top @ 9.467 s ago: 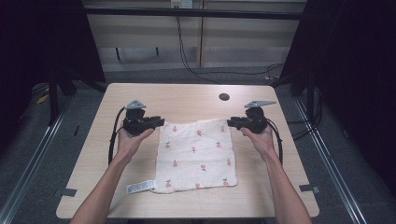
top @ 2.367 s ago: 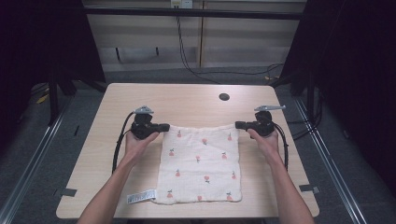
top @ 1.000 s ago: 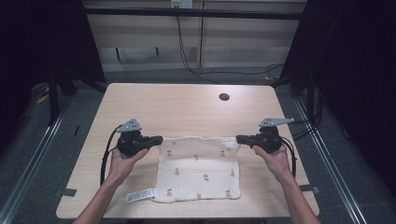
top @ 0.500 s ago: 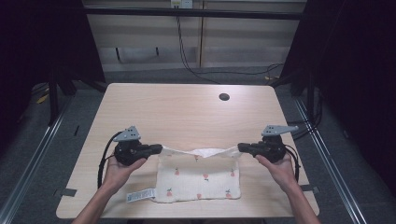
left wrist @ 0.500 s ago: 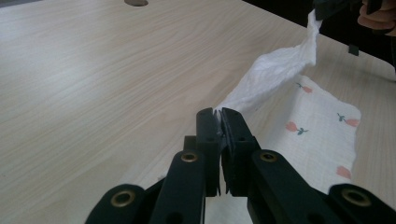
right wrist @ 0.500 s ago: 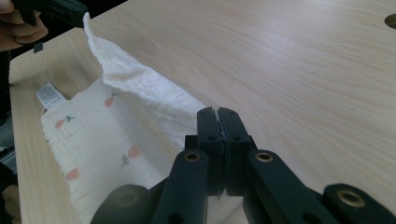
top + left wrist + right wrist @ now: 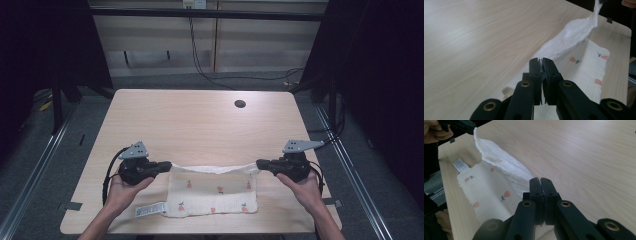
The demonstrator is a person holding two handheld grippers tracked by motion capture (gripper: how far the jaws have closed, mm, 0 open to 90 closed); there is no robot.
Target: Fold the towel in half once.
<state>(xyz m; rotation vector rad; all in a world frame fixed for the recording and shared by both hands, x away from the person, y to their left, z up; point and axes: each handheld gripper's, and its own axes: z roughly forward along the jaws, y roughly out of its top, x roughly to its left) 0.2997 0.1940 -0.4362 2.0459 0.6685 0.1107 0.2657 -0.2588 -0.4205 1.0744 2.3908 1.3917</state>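
Observation:
A white cloth (image 7: 212,194) printed with small red flowers lies near the table's front edge, its far edge lifted and pulled toward the person. My left gripper (image 7: 167,165) is shut on the cloth's far-left corner, and my right gripper (image 7: 260,165) is shut on its far-right corner. The raised edge sags between them as a white band (image 7: 215,170). In the left gripper view the jaws (image 7: 541,61) pinch the cloth (image 7: 571,37), which stretches off to the other gripper. In the right gripper view the shut jaws (image 7: 540,181) hold the cloth (image 7: 499,163) likewise.
The wooden table (image 7: 200,125) has a round cable hole (image 7: 240,104) at its far right. A care label (image 7: 151,210) sticks out at the cloth's near-left corner. Metal rails run along the floor on both sides of the table.
Both grippers have drawn the cloth's far edge toward the person and slightly up, folding it over the near part. The visible flat cloth has shortened.

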